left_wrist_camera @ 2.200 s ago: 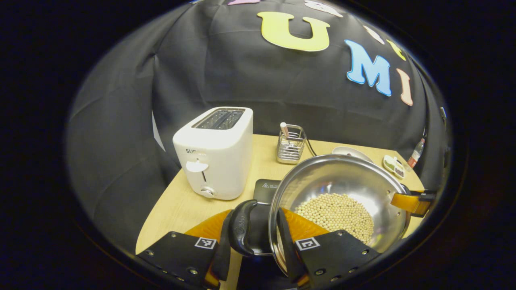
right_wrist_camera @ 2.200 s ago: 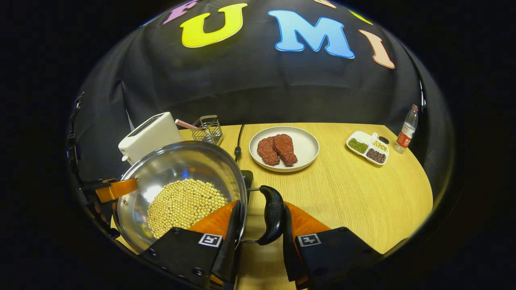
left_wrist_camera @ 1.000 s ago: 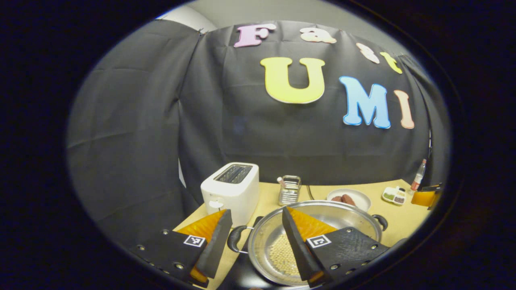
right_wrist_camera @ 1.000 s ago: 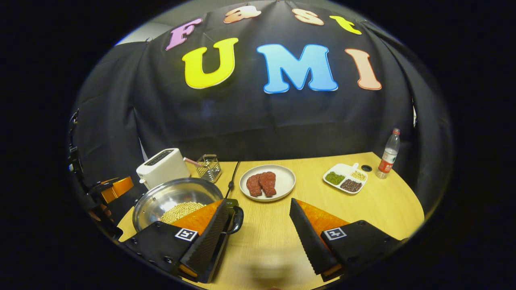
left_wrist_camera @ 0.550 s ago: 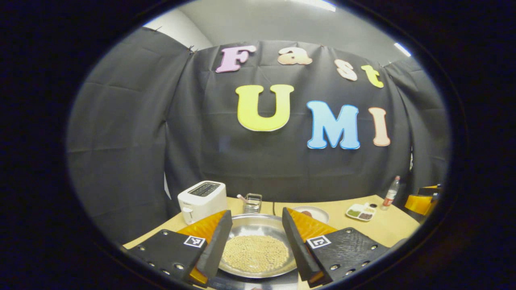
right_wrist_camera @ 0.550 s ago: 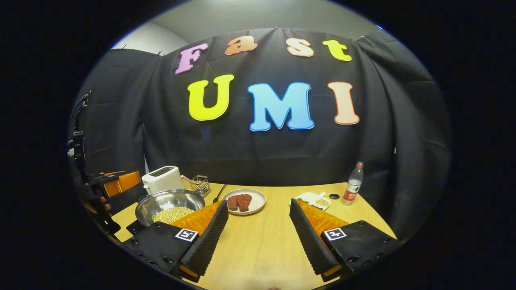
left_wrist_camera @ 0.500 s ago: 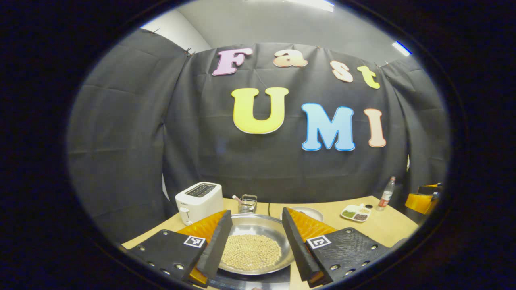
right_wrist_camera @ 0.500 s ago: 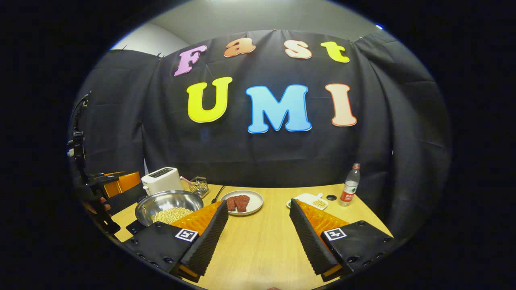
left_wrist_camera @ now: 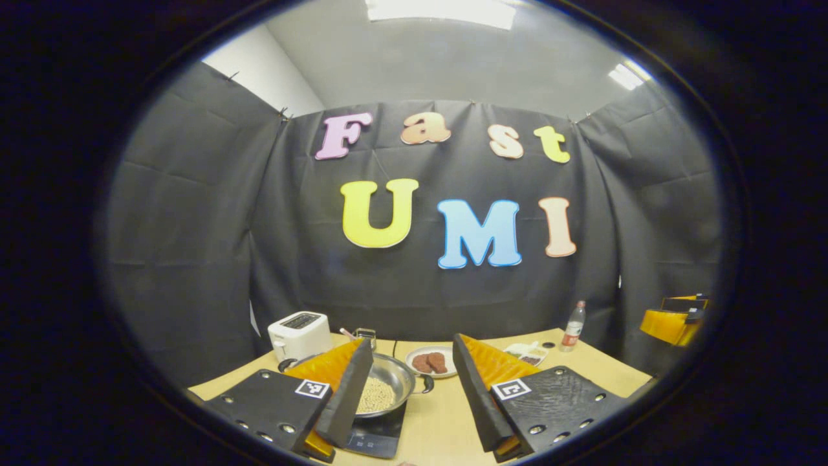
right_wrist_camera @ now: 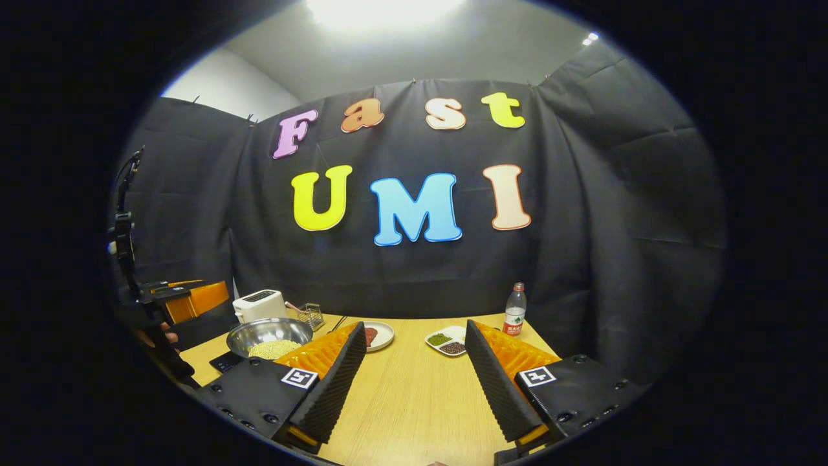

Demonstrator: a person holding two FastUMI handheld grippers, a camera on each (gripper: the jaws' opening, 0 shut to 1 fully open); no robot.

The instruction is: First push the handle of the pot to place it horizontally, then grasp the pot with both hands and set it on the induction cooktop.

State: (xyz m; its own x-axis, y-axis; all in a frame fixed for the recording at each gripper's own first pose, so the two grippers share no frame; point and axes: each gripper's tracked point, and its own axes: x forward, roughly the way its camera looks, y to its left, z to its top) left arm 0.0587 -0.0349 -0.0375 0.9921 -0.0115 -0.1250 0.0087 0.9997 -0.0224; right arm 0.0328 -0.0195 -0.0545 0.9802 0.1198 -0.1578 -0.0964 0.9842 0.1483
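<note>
A steel pot (left_wrist_camera: 390, 387) holding pale beans sits on the black induction cooktop (left_wrist_camera: 378, 439), with one dark side handle (left_wrist_camera: 427, 383) pointing right. In the left gripper view my left gripper (left_wrist_camera: 411, 342) is open, drawn back above the table's near edge, and the pot lies behind its left finger (left_wrist_camera: 343, 395). In the right gripper view the pot (right_wrist_camera: 268, 335) and cooktop (right_wrist_camera: 225, 361) lie far to the left. My right gripper (right_wrist_camera: 414, 325) is open over bare table, holding nothing. The left gripper (right_wrist_camera: 189, 298) appears at the left edge, held by a hand.
A white toaster (left_wrist_camera: 299, 333) and a wire basket (right_wrist_camera: 312, 316) stand behind the pot. A plate with meat (left_wrist_camera: 430, 361), a sectioned dish (right_wrist_camera: 446, 343) and a bottle (right_wrist_camera: 514, 309) stand on the wooden table (right_wrist_camera: 414, 401). The right gripper (left_wrist_camera: 673, 320) hangs at the far right.
Both grippers let go of the pot's handles, opened, and pulled back and up. The pot stays on the cooktop and looks smaller and farther off.
</note>
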